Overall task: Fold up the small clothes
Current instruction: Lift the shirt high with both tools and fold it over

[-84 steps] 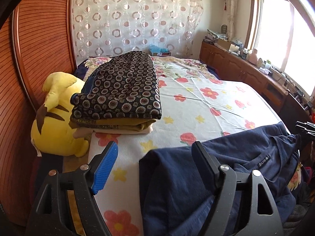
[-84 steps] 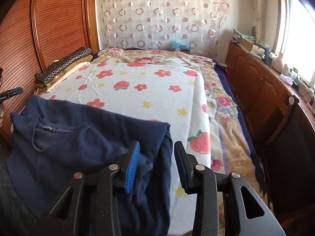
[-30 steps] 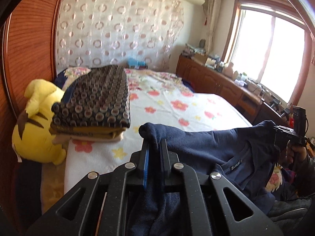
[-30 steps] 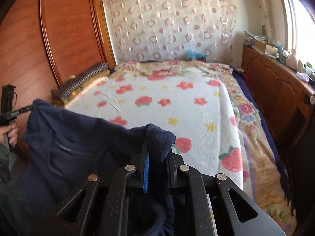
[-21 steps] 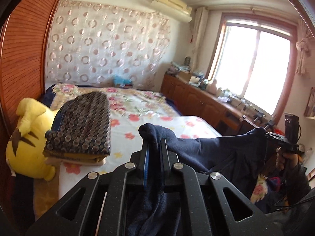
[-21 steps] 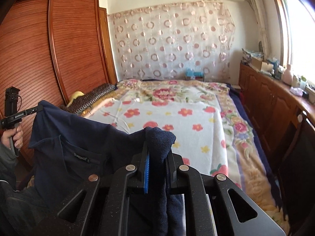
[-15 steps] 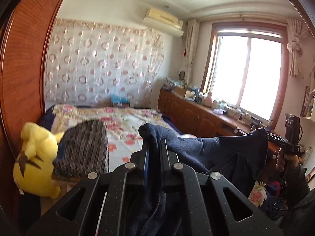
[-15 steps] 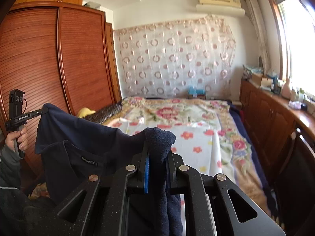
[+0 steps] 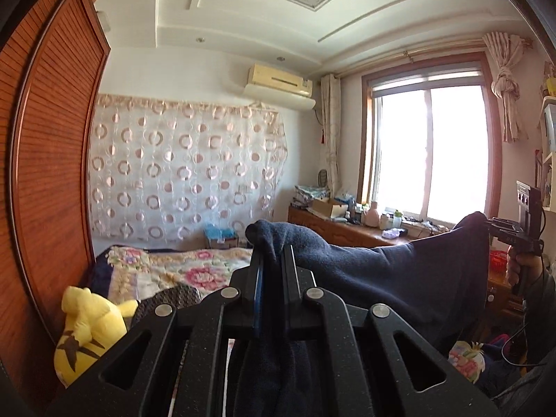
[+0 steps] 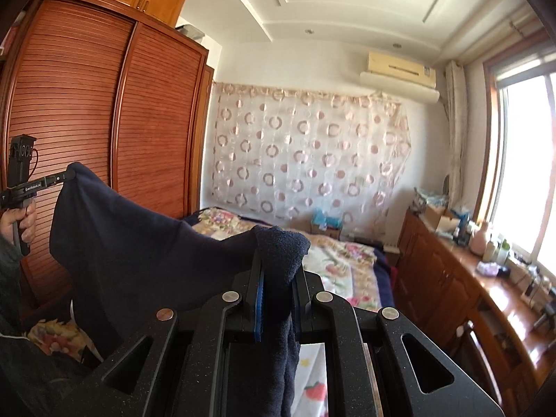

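Note:
A navy blue top (image 9: 399, 278) hangs in the air, stretched between my two grippers above the bed. My left gripper (image 9: 272, 260) is shut on one corner of it; the cloth bunches out above the jaws. My right gripper (image 10: 278, 260) is shut on the other corner (image 10: 281, 246). In the left wrist view the right gripper (image 9: 490, 224) shows at the far right, pinching the top. In the right wrist view the left gripper (image 10: 67, 175) shows at the far left, holding the top (image 10: 132, 243) up.
The floral bed (image 10: 344, 264) lies below, ahead. A stack of folded clothes (image 9: 166, 299) and a yellow plush toy (image 9: 87, 326) sit by the wooden wardrobe (image 10: 87, 139) on the left. A cluttered wooden sideboard (image 10: 462, 267) runs under the window on the right.
Both grippers closed on the navy top's corners and lifted it off the bed. They have kept rising and tilting up, so the bed has dropped low in both views.

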`<control>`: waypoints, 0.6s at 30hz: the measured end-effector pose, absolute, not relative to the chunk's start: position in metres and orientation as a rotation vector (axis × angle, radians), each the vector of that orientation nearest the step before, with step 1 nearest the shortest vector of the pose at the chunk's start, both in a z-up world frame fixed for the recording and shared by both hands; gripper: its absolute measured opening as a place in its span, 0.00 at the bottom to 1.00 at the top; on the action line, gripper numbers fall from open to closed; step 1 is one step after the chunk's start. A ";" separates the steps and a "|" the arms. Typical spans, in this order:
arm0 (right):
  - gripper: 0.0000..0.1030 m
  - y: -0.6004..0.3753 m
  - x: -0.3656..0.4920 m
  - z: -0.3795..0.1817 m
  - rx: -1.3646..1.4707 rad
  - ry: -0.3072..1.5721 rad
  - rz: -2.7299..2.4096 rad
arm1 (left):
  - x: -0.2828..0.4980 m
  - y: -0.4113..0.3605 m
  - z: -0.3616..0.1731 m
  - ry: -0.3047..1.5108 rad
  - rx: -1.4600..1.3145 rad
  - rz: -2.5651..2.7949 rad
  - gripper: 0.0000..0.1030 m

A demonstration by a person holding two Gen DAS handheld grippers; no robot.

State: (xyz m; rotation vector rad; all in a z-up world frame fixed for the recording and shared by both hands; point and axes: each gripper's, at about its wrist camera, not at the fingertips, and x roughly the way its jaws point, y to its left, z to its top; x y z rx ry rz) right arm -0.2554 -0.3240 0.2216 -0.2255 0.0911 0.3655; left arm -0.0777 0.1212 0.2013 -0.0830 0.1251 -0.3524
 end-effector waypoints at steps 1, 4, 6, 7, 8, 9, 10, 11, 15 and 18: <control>0.11 -0.322 -0.260 0.227 -0.235 0.073 0.362 | -0.081 0.124 0.207 0.105 -0.085 -0.348 0.09; 0.11 -0.321 -0.263 0.222 -0.255 0.028 0.351 | -0.081 0.130 0.221 0.069 -0.080 -0.325 0.09; 0.11 -0.321 -0.266 0.225 -0.262 0.001 0.350 | -0.077 0.133 0.230 0.056 -0.077 -0.310 0.09; 0.11 -0.322 -0.266 0.227 -0.265 -0.011 0.353 | -0.075 0.134 0.232 0.053 -0.074 -0.304 0.09; 0.11 -0.323 -0.260 0.223 -0.266 -0.018 0.353 | -0.068 0.136 0.234 0.051 -0.069 -0.288 0.09; 0.11 -0.323 -0.254 0.221 -0.271 -0.023 0.346 | -0.063 0.136 0.236 0.053 -0.065 -0.276 0.09; 0.11 -0.320 -0.246 0.222 -0.284 -0.025 0.334 | -0.049 0.137 0.234 0.064 -0.060 -0.261 0.09; 0.11 -0.321 -0.236 0.216 -0.292 -0.019 0.326 | -0.038 0.137 0.231 0.075 -0.061 -0.253 0.09; 0.11 -0.312 -0.165 0.203 -0.308 0.069 0.301 | 0.026 0.136 0.202 0.161 -0.058 -0.207 0.09; 0.12 -0.298 -0.085 0.181 -0.326 0.167 0.285 | 0.106 0.136 0.156 0.268 -0.033 -0.150 0.11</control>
